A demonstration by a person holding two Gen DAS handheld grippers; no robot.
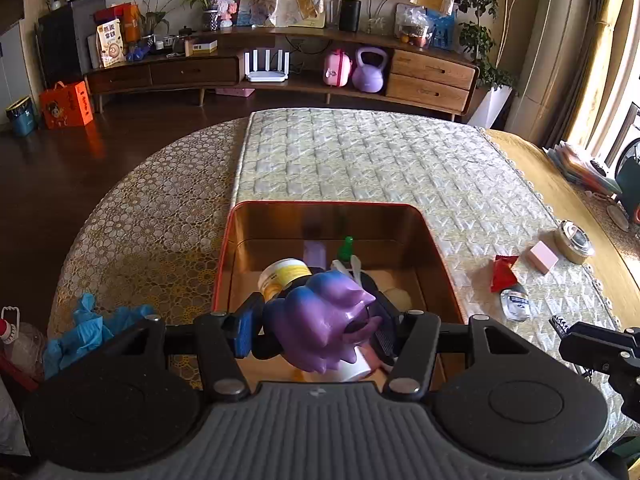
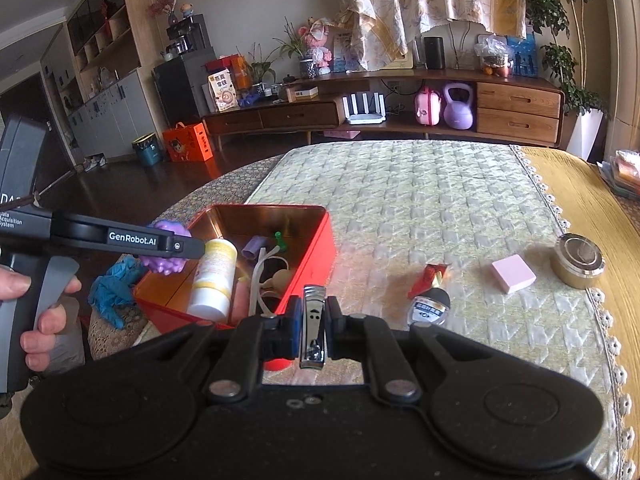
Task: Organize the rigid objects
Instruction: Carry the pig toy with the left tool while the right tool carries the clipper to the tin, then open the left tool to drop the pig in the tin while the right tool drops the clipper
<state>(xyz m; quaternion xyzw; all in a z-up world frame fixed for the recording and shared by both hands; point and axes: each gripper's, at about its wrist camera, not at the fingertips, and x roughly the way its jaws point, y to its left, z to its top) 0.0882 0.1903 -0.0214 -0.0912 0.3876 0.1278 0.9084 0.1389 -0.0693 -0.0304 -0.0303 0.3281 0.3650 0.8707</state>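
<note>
The far half of the red tin lay bare, leaving room to go in from above. Its near half was crowded: a white bottle lay along the left wall, with a green-capped bottle and a white spoon beside it. Right of the tin, the quilted mat stood open toward the far edge. Nearer, a red packet, a pink block and a round metal tin sat apart with gaps between them.

"GenRobot.AI" printed white on the left gripper finger; partial "Acquisition System" on its body, other labels illegible.
</note>
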